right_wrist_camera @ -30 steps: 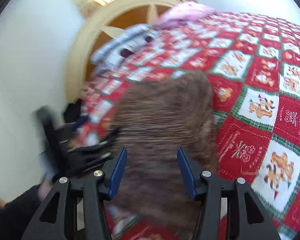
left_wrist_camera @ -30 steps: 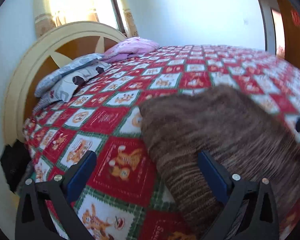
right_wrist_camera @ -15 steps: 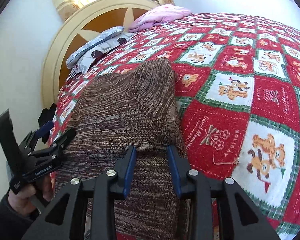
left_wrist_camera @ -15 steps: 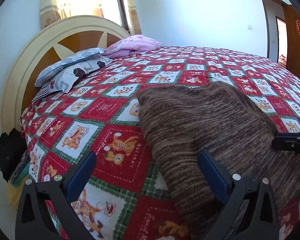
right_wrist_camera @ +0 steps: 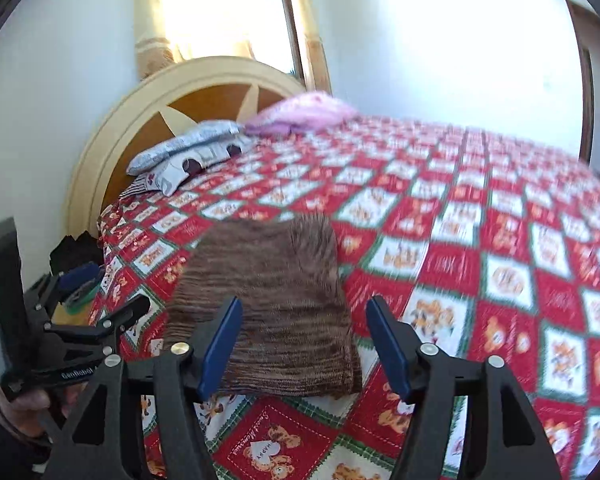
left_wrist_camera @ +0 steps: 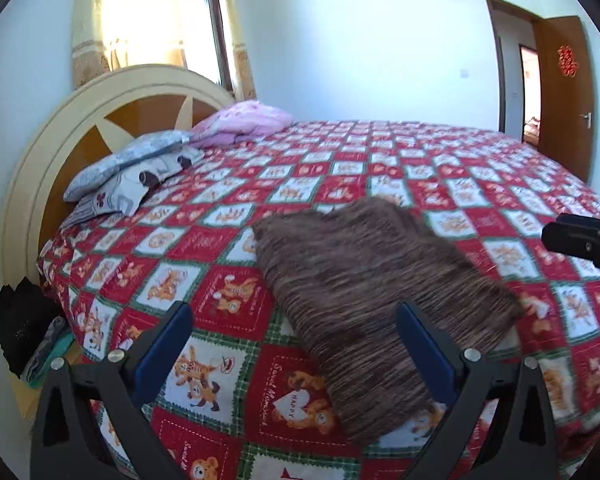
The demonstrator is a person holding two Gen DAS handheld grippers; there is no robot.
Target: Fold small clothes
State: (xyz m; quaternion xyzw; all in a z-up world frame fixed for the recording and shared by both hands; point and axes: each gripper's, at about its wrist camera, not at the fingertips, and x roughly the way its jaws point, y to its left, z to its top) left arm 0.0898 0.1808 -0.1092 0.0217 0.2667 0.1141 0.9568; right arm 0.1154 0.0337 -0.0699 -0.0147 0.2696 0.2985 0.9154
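Lying folded nr bed (left_wrist_camera: 480, 168) edge, brown knit (left_wrist_camera: 364, 276); L claw (left_wrist_camera: 296, 344), R claw (right_wrist_camera: 304, 340) agape, empty.

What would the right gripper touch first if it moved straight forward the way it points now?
Probably the folded brown knitted garment: it lies between the open right gripper fingers, on the red checked bedspread. Depth is uncertain.

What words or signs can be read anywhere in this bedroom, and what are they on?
"HAPPY": on a heart in a bear patch of the red quilt, also seen at.
"Sweet Memories", roughly: red stitching beside that heart; the last letters are unsure.
"GenRobot": on the left gripper, cut off after that.
Red sign on the wooden door: too small to read.
Other quilt patches: blurred, unreadable.
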